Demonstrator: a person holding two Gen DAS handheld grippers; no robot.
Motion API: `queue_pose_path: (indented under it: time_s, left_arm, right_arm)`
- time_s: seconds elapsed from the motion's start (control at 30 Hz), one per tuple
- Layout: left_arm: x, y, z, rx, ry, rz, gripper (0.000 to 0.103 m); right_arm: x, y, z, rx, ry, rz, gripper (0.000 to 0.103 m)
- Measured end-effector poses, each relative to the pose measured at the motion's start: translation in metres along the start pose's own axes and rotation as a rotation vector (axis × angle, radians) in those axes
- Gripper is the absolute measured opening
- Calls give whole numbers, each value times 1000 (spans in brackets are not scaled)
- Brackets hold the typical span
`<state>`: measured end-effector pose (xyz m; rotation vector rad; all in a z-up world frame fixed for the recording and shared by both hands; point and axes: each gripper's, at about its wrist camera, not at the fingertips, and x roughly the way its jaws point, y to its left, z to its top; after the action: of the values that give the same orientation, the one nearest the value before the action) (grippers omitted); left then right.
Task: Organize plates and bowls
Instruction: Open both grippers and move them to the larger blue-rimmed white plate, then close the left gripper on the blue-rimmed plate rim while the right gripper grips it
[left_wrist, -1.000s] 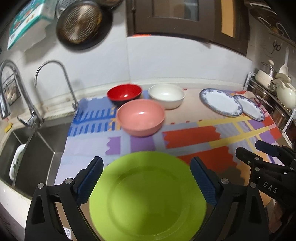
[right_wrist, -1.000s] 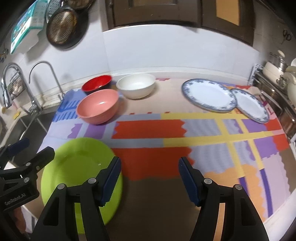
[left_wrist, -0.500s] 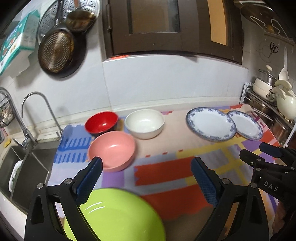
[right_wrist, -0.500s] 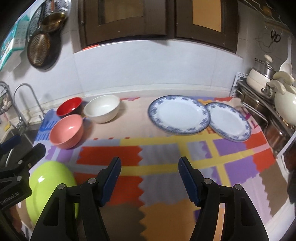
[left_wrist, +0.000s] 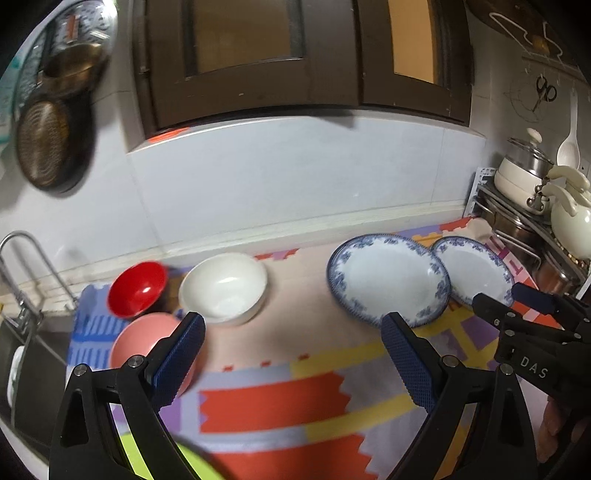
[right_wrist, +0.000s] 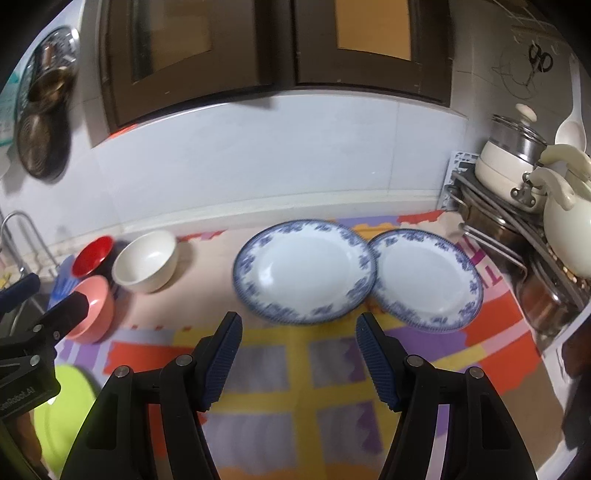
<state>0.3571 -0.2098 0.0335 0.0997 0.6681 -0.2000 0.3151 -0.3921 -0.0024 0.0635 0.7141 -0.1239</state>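
Plates (right_wrist: 303, 271) unstacked; both grippers, left (left_wrist: 291, 360) and right (right_wrist: 298, 360), jaws wide, empty. Approach step, likely. Next: right gripper must straddle a plate rim.

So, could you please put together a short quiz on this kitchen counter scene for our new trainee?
1. True or false: the two blue-rimmed plates, the larger plate and the smaller plate, overlap at their edges.
2. Which bowl stands nearest the tap? A) the white bowl B) the red bowl C) neither, they are level
3. Fill in: the right gripper holds ____ between its fingers.

Key: 1 true, the larger plate's rim lies over the smaller one's. 2 B. 3 nothing, it is open over the mat.
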Motion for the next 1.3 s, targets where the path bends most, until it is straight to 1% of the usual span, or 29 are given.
queue_pose_path:
  time_s: [0.1,0.27,0.37,0.53,0.6,0.83,0.87,0.93,1.03,1.13,1.3]
  left_arm:
    - [19,-11,14,21,-3,-7,97]
    - [53,-21,24,29,32,-30,97]
    - [74,-25,29,17,54,-34,97]
    - [103,-33,31,19,73,-18,97]
    - [115,-36,31,23,87,-23,97]
    - [162,-42,28,-10,154,-32,96]
    - [171,-43,28,-10,166,-26,96]
    - [184,-44,28,-15,190,-13,91]
    - [204,-46,27,-42,239,-35,91]
    - [217,-49,27,-42,273,-50,87]
    - [238,-51,24,-56,323,-52,80]
  right_arm:
    - [14,-12,11,26,9,-5,65]
    - [39,-27,26,42,25,-15,65]
    - [57,-35,33,52,36,-26,65]
    - [89,-44,39,36,65,-49,65]
    - [102,-48,40,31,80,-52,65]
    - [141,-59,42,34,113,-49,65]
    - [148,-61,43,35,122,-53,65]
    - [158,-64,44,35,130,-61,65]
    - [171,-67,45,34,139,-76,65]
    - [184,-74,46,65,156,-72,65]
    - [202,-81,45,95,187,-74,65]
